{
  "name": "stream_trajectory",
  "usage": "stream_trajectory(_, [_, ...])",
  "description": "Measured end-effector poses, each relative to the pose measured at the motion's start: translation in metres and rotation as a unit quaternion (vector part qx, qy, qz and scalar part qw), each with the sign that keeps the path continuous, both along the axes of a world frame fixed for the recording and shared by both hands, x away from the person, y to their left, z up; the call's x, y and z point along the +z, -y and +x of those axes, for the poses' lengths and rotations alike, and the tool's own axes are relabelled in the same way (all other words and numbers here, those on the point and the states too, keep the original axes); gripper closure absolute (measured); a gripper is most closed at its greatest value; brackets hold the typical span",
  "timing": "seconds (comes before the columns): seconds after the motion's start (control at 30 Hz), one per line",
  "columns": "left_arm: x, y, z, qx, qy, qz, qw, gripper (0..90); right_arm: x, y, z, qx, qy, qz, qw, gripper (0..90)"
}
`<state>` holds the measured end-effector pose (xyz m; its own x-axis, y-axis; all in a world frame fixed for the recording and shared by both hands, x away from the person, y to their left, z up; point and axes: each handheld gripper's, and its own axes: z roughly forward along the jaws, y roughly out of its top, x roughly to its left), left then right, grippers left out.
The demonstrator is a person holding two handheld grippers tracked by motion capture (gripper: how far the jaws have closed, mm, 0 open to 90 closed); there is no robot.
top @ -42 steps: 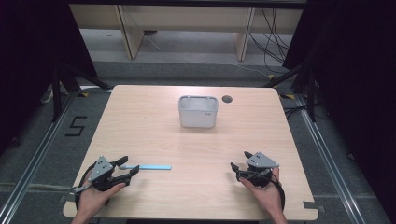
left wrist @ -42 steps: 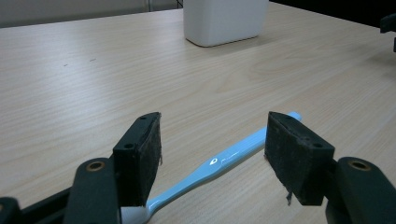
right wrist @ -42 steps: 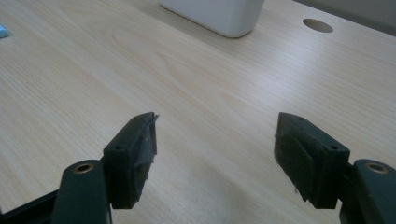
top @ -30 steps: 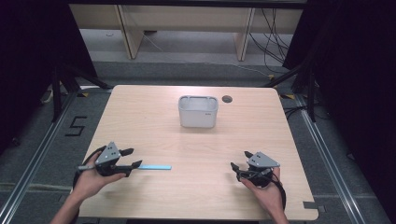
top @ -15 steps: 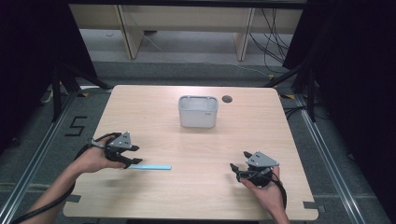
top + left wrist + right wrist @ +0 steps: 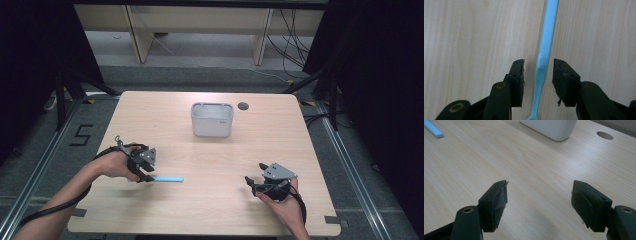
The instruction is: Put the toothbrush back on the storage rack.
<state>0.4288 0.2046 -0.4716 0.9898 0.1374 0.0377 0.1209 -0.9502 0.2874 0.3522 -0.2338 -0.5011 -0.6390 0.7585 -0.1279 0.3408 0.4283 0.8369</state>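
Left gripper [image 6: 145, 167] sits at about 8 o'clock on the desk [image 6: 215, 210], over the near end of a light blue toothbrush [image 6: 168, 179]. In the left gripper view the toothbrush [image 6: 544, 57] runs from 6 o'clock up to 12 o'clock, flat on the wood, its narrow neck between the two fingers [image 6: 517, 82]. Fingers have just been closing and stand at a medium gap; there's a sliver of desk visible on each side of the handle, so the pads are not pressing on it, no grip yet. The gripper points down at the desk.

Right gripper [image 6: 257, 184] rests at about 4 o'clock on the desk, held in the person's hand, well apart from the toothbrush. In the right gripper view its fingers [image 6: 496, 205] stand wide with bare desk between them.

From the high view the toothbrush lies flat at roughly 7 o'clock on the desk, its long axis running 9 to 3, the free end pointing toward the right gripper. In the right gripper view one end of it [image 6: 432, 128] shows at 10 o'clock.

A white tub [image 6: 212, 120] stands at 12 o'clock on the desk, upright, open top, well apart from both grippers. Just beside it at 1 o'clock there's a round cable hole [image 6: 243, 106] in the desk
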Motion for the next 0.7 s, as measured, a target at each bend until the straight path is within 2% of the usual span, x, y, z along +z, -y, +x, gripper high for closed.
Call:
stream_trajectory(0.07, [-0.002, 0.003, 0.001, -0.009, -0.003, 0.017, 0.9998, 61.5, 0.0, -0.001, 0.0, 0.001, 0.0, 0.001, 1.0, 29.9])
stream_trajectory(0.17, [-0.001, 0.006, 0.002, -0.018, -0.007, 0.033, 0.9993, 63.9, 0.0, -0.001, 0.0, 0.006, 0.007, -0.005, 0.9999, 29.9])
stream_trajectory(0.33, [0.001, 0.011, 0.003, -0.029, -0.011, 0.053, 0.9981, 64.6, 0.0, -0.003, 0.0, 0.008, 0.0, 0.002, 1.0, 29.6])
stream_trajectory(0.37, [0.001, 0.013, 0.004, -0.032, -0.011, 0.056, 0.9978, 64.6, 0.0, -0.002, 0.001, 0.009, 0.005, -0.003, 0.9999, 29.6])
stream_trajectory(0.53, [-0.002, 0.019, 0.005, -0.045, -0.022, 0.069, 0.9964, 65.7, 0.0, -0.003, 0.0, 0.011, 0.004, -0.004, 0.9999, 29.5])
stream_trajectory(0.7, [-0.003, 0.023, 0.007, -0.048, -0.032, 0.071, 0.9958, 67.3, 0.0, -0.003, 0.0, 0.012, 0.004, -0.003, 0.9999, 29.4])
